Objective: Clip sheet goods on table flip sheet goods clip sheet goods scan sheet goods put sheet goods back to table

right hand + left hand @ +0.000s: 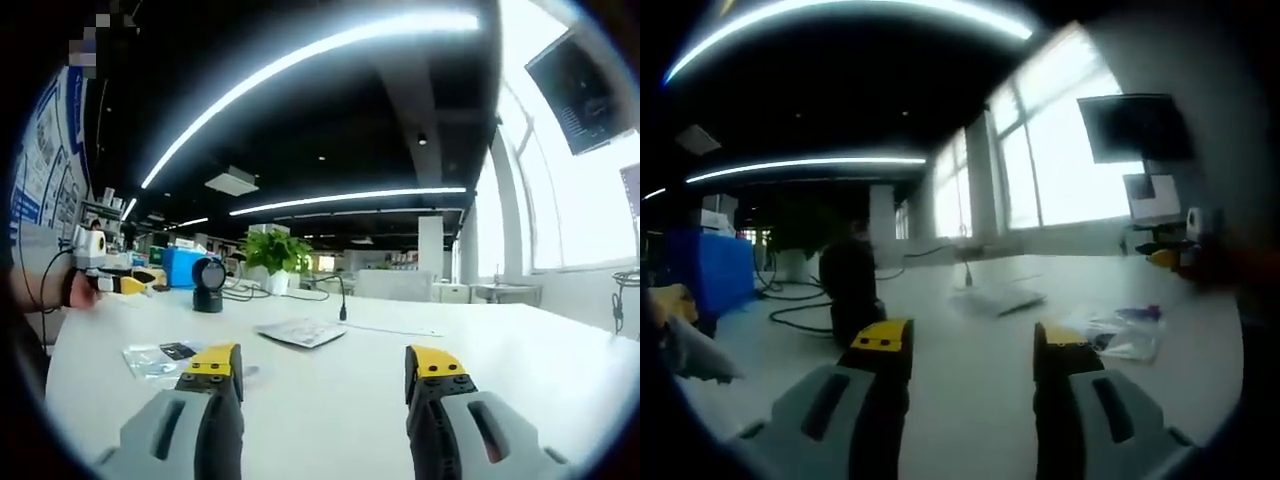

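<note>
So the left gripper (972, 345) sat at the bottom of the left gripper view with its yellow-tipped jaws spread wide and nothing between them, just bare white table (970, 400). Past the jaws, near the middle of that frame, a flat sheet pack (996, 298) lay on the tabletop, a bit blurry. Lower right of it there was a clear plastic bag (1127, 335) with something purple and dark inside. Left of centre stood a black scanner (852, 290) with cables (800, 312) looping off toward a blue box (715, 270) at the left edge. A dark monitor (1132, 127) hung in the upper right beside the bright windows (1060, 170).

The right gripper (325, 375) was the same story in the right gripper view: jaws wide apart, holding nothing, over the table. The sheet pack (300, 332) lay dead centre just beyond the jaws, the plastic bag (160, 358) just off the left jaw. The scanner (208, 284) stood further back, a potted plant (275, 255) behind it. At the far left edge a hand held the other gripper, yellow tips showing; couldn't tell its opening from there.
</note>
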Demonstrator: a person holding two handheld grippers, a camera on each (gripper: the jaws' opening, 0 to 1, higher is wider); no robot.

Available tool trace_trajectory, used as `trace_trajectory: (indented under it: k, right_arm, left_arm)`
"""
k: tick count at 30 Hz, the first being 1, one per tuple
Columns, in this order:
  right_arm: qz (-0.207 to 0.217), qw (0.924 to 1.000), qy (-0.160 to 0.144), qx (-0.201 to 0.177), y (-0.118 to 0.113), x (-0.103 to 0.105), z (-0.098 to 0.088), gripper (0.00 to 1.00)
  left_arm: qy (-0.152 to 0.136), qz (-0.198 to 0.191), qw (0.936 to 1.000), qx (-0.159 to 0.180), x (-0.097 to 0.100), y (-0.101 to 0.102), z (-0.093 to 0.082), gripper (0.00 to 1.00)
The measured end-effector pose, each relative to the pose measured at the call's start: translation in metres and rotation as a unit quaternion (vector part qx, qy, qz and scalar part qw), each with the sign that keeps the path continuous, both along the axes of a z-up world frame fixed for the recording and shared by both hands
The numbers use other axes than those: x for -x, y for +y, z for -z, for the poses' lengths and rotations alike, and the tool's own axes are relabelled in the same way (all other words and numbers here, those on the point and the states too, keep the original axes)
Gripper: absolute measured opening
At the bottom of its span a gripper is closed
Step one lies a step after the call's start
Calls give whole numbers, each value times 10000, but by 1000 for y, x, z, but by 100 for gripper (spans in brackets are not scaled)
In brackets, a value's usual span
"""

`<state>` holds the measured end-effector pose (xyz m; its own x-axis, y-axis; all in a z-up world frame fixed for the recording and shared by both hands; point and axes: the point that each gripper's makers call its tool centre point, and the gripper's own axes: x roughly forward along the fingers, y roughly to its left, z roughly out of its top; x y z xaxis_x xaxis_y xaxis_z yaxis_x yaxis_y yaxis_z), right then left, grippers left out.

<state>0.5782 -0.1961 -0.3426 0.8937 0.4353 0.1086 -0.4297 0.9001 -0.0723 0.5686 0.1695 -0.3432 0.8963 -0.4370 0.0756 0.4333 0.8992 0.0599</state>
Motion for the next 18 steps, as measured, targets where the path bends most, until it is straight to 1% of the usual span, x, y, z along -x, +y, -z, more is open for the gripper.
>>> trace_trajectory:
  k: [3, 6, 8, 10, 14, 18]
  right_arm:
    - [-27, 10000, 43, -51, 3, 2, -1, 52]
    - [-10, 9999, 104, -79, 2, 2, 0, 53]
    - [-11, 9999, 111, -128, 2, 3, -1, 51]
    - [19, 9998, 146, -110, 1, 3, -1, 48]
    - [8, 10000, 54, -33, 3, 4, -3, 51]
    - [23, 9999, 106, -90, 1, 3, -2, 49]
  left_arm:
    - [-23, 12, 10000, 41, 0, 1, -1, 39]
    - [-81, 40, 10000, 6, 0, -1, -3, 36]
    - [-105, 65, 9999, -13, 0, -1, -3, 36]
    - [-128, 61, 9999, -47, -1, -1, -4, 37]
    - [-136, 48, 9998, -100, -2, -1, -3, 40]
    - [-142, 46, 9998, -144, -2, -1, -2, 43]
